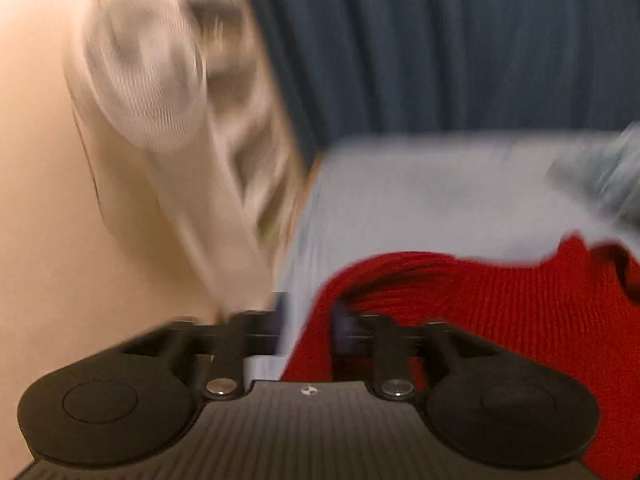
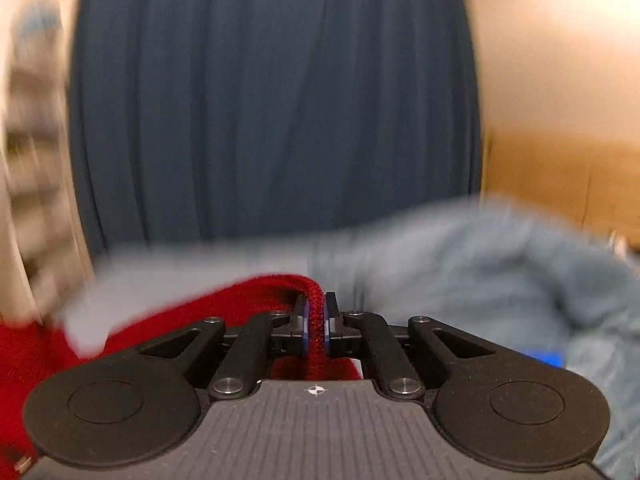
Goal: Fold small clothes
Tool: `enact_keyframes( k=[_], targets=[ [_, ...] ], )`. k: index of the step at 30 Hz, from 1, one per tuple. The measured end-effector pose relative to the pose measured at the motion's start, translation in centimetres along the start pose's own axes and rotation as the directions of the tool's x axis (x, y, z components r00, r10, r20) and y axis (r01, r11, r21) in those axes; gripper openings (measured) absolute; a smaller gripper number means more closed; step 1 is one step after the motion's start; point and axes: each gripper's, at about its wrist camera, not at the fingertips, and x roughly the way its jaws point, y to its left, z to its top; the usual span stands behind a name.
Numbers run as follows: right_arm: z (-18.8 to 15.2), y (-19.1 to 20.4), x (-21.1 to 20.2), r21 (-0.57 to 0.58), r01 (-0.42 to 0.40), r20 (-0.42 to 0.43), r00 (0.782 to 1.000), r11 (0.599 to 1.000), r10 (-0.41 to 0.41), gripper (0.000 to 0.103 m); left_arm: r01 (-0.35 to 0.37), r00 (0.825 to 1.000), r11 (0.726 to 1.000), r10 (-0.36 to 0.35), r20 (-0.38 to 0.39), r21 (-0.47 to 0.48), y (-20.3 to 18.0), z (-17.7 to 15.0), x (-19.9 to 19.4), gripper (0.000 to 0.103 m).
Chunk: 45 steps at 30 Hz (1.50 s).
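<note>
Dark blue pleated curtain [image 2: 272, 112] is seen behind a pale blue bedsheet [image 2: 192, 276]. Red ribbed knit garment [image 2: 224, 308] is spread there, its edge pinched tight by the right gripper [image 2: 316, 320]. Left gripper [image 1: 308, 320] is parted about halfway, cloth between but apparently not pressed.

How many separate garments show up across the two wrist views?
2. A red knit piece pinched in the right claw, also lying by the left claw. A pale blue garment heaped behind it. Blur may hide others.

My right gripper [image 2: 316, 320] pinches the sweater's [image 1: 500, 312] edge; the sweater lies on the sheet [image 1: 420, 200], a crumpled garment [image 2: 500, 272] to its right, a curtain [image 2: 272, 100] behind.
</note>
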Motion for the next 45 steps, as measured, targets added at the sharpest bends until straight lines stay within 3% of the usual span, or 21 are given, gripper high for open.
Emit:
enact_keyframes(
  k=[1,2,4,5,6,9,12,15,20,23,25,26,29,32,35,37,39,42,45],
  targets=[
    [-1.4,0.6,4.0,-0.014,0.019,-0.124,0.992,1.0,-0.021,0.023,-0.006,0.996,1.0,0.006,-0.088,-0.008,-1.1,-1.1,3.1,0.057],
    [-3.1,1.1,7.3,-0.026,0.041,-0.243,0.969,0.999,-0.046,0.027,-0.011,0.989,1.0,0.008,-0.147,-0.019,-1.8,-2.4,4.8,0.058],
    [-6.9,1.5,10.2,-0.011,0.043,-0.354,0.934,0.999,-0.044,0.031,0.018,0.977,0.998,-0.029,-0.212,-0.052,-2.0,-5.2,6.7,0.071],
    [-8.8,1.3,10.4,0.025,0.016,-0.378,0.926,1.0,-0.005,0.036,0.042,0.973,0.997,-0.056,-0.223,-0.067,-1.7,-6.5,6.9,0.086],
    [-10.6,0.9,9.9,0.047,-0.014,-0.399,0.916,0.999,0.032,0.046,0.059,0.972,0.996,-0.074,-0.221,-0.072,-1.2,-8.2,6.5,0.09],
    [-16.1,0.0,7.4,0.033,-0.067,-0.451,0.889,0.997,0.074,0.049,0.095,0.962,0.993,-0.111,-0.251,-0.077,1.4,-11.8,5.8,0.092],
    [-20.3,-0.1,3.9,0.041,-0.084,-0.509,0.856,0.996,0.093,0.049,0.119,0.948,0.99,-0.138,-0.287,-0.08,3.4,-16.9,2.2,0.094],
    [-22.5,0.7,0.6,0.075,-0.096,-0.547,0.828,0.992,0.122,0.049,0.146,0.935,0.987,-0.159,-0.316,-0.062,4.7,-20.8,0.2,0.095],
    [-24.1,2.5,-5.3,0.159,-0.12,-0.56,0.807,0.98,0.19,0.055,0.242,0.893,0.97,-0.23,-0.386,-0.018,5.5,-25.2,-2.6,0.096],
    [-25.2,4.6,-7.6,0.172,-0.167,-0.581,0.779,0.971,0.237,0.055,0.289,0.84,0.957,-0.241,-0.487,0.025,4.9,-27.6,-1.8,0.102],
    [-25.4,5.9,-8.6,0.153,-0.195,-0.594,0.766,0.969,0.248,0.055,0.293,0.803,0.956,-0.243,-0.543,0.006,5.2,-28.5,-0.6,0.08],
    [-25.4,6.8,-9.0,0.136,-0.213,-0.599,0.76,0.967,0.252,0.055,0.297,0.775,0.954,-0.271,-0.571,-0.049,5.9,-28.8,0.2,0.052],
    [-25.0,9.3,-9.8,0.092,-0.278,-0.601,0.75,0.956,0.276,0.055,0.28,0.744,0.93,-0.367,-0.558,-0.239,9.3,-27.5,1.2,0.023],
    [-24.0,12.2,-10.2,0.054,-0.353,-0.592,0.742,0.934,0.315,0.055,0.293,0.733,0.867,-0.475,-0.487,-0.404,13.6,-25.0,0.3,0.018],
    [-22.9,15.6,-9.5,0.082,-0.434,-0.565,0.721,0.897,0.401,0.055,0.344,0.716,0.775,-0.582,-0.386,-0.531,17.0,-21.6,-1.1,0.018],
    [-22.0,18.0,-9.1,0.146,-0.509,-0.531,0.683,0.848,0.501,0.055,0.391,0.693,0.722,-0.639,-0.334,-0.57,17.8,-19.3,-2.0,0.018],
    [-21.4,21.4,-8.9,0.132,-0.587,-0.497,0.658,0.799,0.565,0.056,0.425,0.676,0.695,-0.67,-0.308,-0.58,17.8,-16.8,-2.7,0.018],
    [-21.0,26.8,-9.2,0.045,-0.684,-0.437,0.642,0.728,0.63,0.071,0.471,0.651,0.67,-0.703,-0.286,-0.574,15.5,-13.7,-3.6,0.018],
    [-20.4,30.8,-9.2,0.017,-0.703,-0.389,0.65,0.711,0.653,0.075,0.51,0.62,0.643,-0.735,-0.274,-0.571,12.4,-11.6,-4.5,0.018]
  ],
)
